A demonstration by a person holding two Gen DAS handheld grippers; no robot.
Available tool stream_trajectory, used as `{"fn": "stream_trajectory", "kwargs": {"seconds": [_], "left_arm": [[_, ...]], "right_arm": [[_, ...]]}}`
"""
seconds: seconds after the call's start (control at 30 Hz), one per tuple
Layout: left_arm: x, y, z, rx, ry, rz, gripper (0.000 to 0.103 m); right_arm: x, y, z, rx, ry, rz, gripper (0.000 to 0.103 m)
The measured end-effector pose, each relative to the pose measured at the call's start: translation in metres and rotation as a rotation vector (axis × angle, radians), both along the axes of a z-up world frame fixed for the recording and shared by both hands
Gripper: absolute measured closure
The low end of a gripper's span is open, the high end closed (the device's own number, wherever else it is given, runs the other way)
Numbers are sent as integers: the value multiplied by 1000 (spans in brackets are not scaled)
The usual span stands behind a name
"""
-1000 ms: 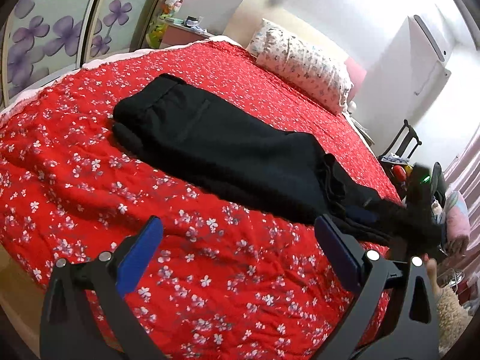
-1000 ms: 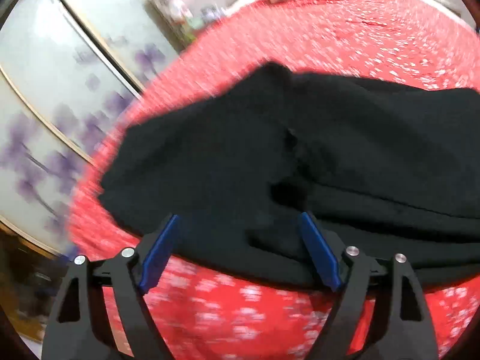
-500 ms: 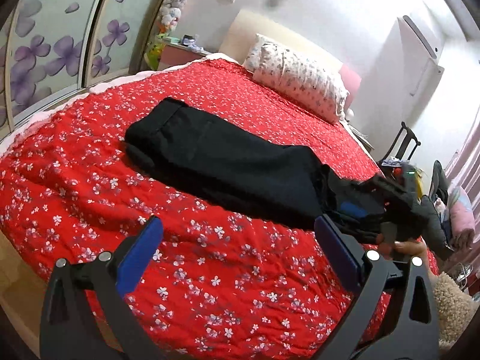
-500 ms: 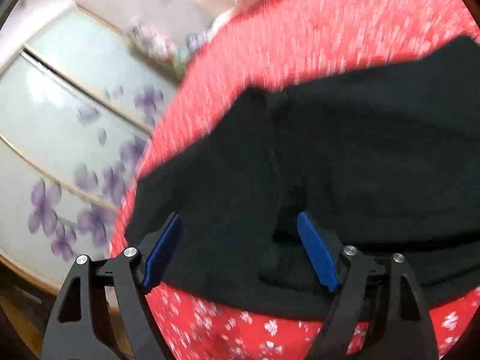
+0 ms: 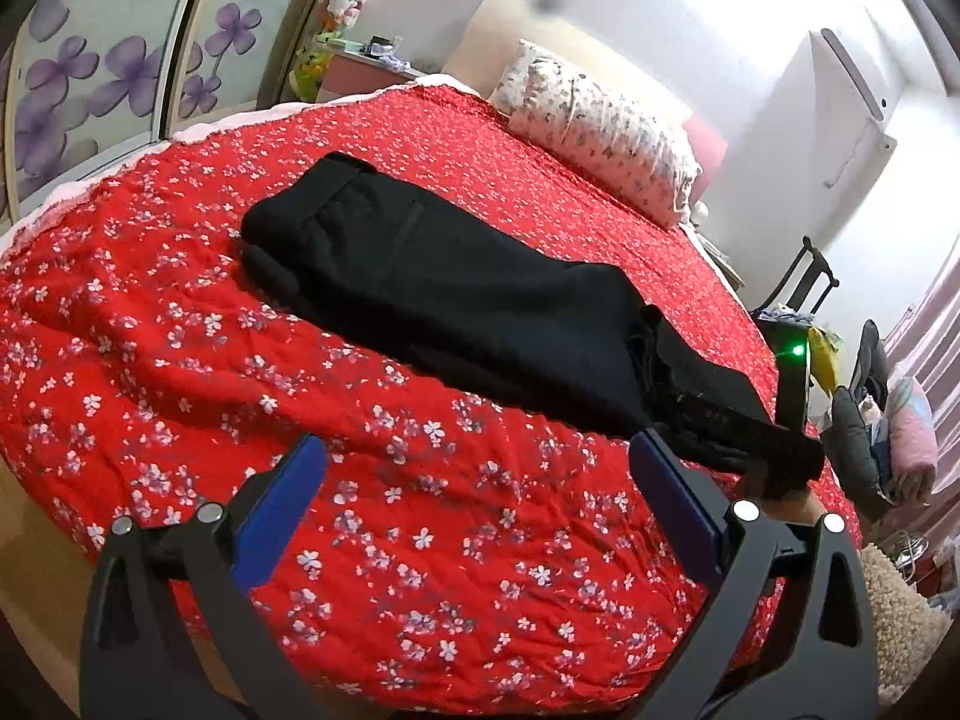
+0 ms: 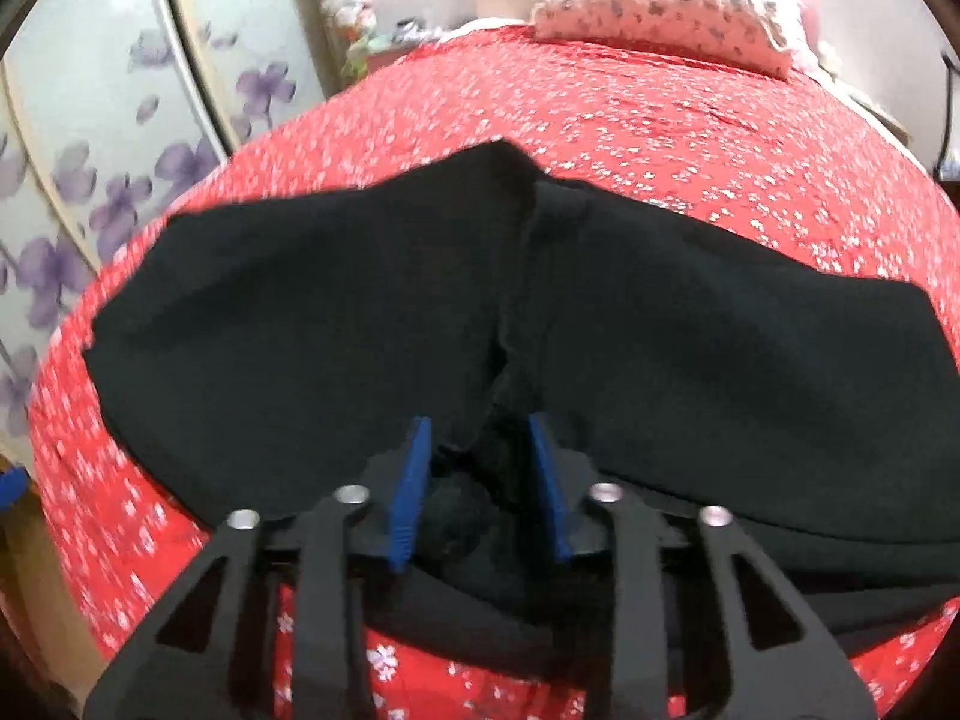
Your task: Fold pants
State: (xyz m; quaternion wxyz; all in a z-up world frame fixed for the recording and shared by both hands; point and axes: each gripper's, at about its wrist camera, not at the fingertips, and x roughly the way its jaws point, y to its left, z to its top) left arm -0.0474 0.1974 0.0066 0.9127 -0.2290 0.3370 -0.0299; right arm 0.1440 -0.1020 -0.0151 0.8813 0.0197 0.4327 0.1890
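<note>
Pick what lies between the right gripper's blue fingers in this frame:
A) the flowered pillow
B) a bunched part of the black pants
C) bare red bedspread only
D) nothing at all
B: in the right wrist view the right gripper is closing with a bunch of the black pants between its blue fingers.

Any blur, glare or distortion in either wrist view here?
Left wrist view: sharp, bright glare blows out the upper right wall, fisheye curves the bed. Right wrist view: motion smear softens the bedspread print and pants edges.
</note>
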Motion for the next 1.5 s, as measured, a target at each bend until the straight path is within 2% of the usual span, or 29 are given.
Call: {"fn": "stream_trajectory", "kwargs": {"seconds": [0.03,0.1,0.33,0.37,0.47,0.53,0.6,0.67,0.7,0.73,0.77,0.83,0.87,0.97,1.1,1.13,1.27,1.4,1.5], "left_arm": [[-1,2,0,0,-2,4,2],[-2,4,-1,-7,-1,10,2],[1,9,-6,-36,8,17,2],[1,8,-6,-31,7,15,2],[5,4,-5,-11,13,8,2],[5,3,-2,-2,7,4,2],[3,7,2,9,-15,20,2],[6,11,6,-7,-22,27,2],[8,14,7,-26,-29,32,2],[9,18,8,-44,-37,37,2],[12,21,9,-72,-52,40,2],[19,30,11,-122,-79,33,2],[24,37,12,-141,-84,37,2],[40,55,9,-207,-49,53,2],[69,88,-12,-493,33,85,2],[73,93,-15,-533,40,96,2],[93,102,-26,-566,88,139,2],[100,106,-51,-654,168,205,2],[102,108,-58,-660,158,238,2]], "right_arm": [[0,-6,2,50,7,-20,87],[2,-22,6,150,14,-45,92],[-14,-31,24,248,-4,-25,93],[-17,-27,23,235,2,-17,93],[-15,-8,0,66,65,25,90],[-17,-6,0,61,71,24,87],[-14,-12,6,128,120,-8,86],[-11,-23,9,248,149,-45,85],[-10,-29,7,320,160,-59,55],[-8,-31,2,341,179,-70,17],[-4,-29,-11,335,228,-63,17],[-9,-20,-9,265,189,-10,18],[-15,-21,-2,279,172,-2,18],[-33,-47,15,506,132,18,19],[-65,-86,30,660,29,43,17],[-71,-95,29,688,14,44,16],[-82,-126,14,766,-1,27,16],[-78,-144,-1,849,9,-14,16],[-72,-151,-9,892,19,-19,16]]}}
